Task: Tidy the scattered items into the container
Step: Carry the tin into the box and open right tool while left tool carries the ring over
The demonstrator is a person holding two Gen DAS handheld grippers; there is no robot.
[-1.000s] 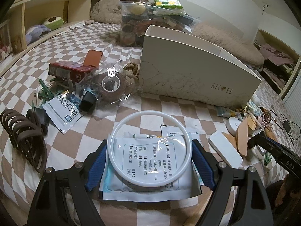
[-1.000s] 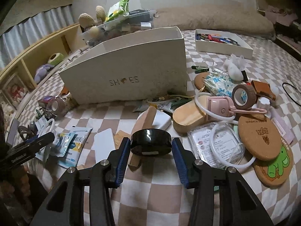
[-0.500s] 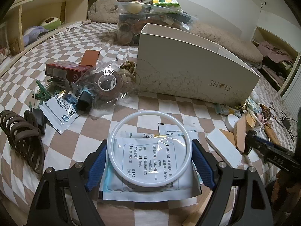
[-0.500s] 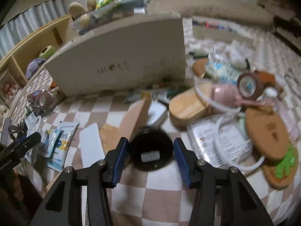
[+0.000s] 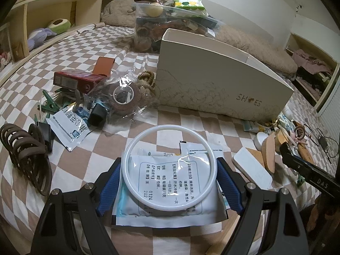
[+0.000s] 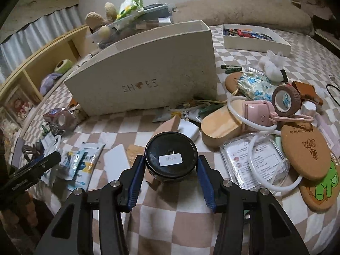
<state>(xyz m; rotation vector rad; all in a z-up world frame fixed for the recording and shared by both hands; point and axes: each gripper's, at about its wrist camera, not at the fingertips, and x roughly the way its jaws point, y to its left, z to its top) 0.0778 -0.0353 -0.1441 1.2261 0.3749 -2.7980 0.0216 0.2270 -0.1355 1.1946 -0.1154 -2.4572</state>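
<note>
We judge the tidying barely begun, though we cannot see inside the box [image 5: 212, 74], which stands far and right of centre on the checked bed [image 5: 63, 161].

Our left gripper [image 5: 169, 174] has its jaws spread around a white ring [image 5: 131, 148] and the sachet [image 5: 167, 191] under it; whether the pads grip the ring we cannot tell. Our right gripper [image 6: 171, 167] pinches a black jar [image 6: 171, 155], lifted just above the bed, near the box's front.

Much is left. On the left lie a hair claw [image 5: 23, 146], a tape roll [image 5: 125, 95] and a red carton [image 5: 74, 80]. On the right lie a cork coaster [image 6: 306, 150], a pink fan [image 6: 261, 114] and a second tape roll [image 6: 286, 99].
</note>
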